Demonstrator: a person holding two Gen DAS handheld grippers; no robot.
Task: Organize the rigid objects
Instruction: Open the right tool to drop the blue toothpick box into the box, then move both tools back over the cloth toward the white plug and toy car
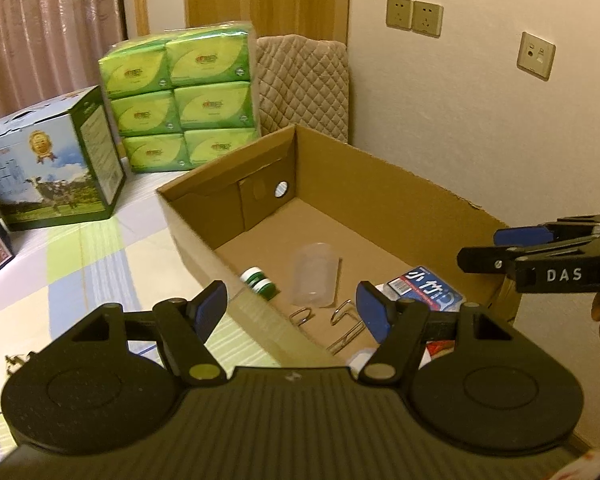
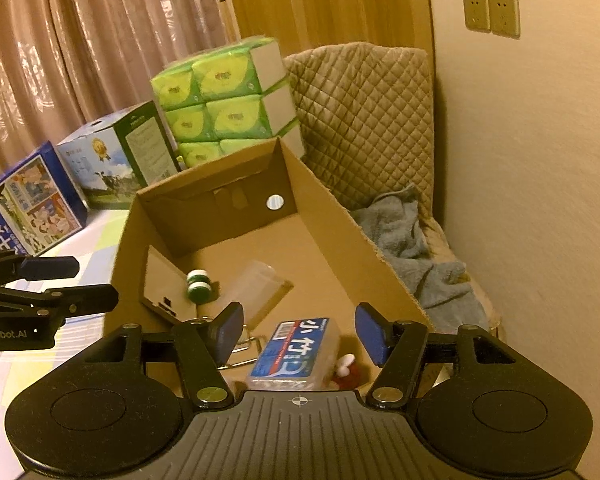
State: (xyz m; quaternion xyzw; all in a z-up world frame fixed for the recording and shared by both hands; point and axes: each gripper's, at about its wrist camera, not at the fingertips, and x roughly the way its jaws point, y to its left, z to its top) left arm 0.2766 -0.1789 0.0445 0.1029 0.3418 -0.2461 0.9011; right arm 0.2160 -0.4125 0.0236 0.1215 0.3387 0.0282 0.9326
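We hold the left claw (image 1: 292, 312) and right claw (image 2: 299, 330) wide apart, gripping nothing, above the cardboard box (image 2: 332, 216). Inside, nearest, the blue-labelled pack (image 2: 294, 354) runs lengthwise away from us; beyond, a clear cup (image 2: 260, 290) lies tipped beside green-capped bottles (image 2: 198, 286)

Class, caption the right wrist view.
Open right gripper above brown cardboard box holding blue-labelled plastic case.

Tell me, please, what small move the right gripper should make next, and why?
Probably lower the right gripper onto the blue-labelled packet. It is open, holds nothing, and the packet lies in the cardboard box directly between its fingers.
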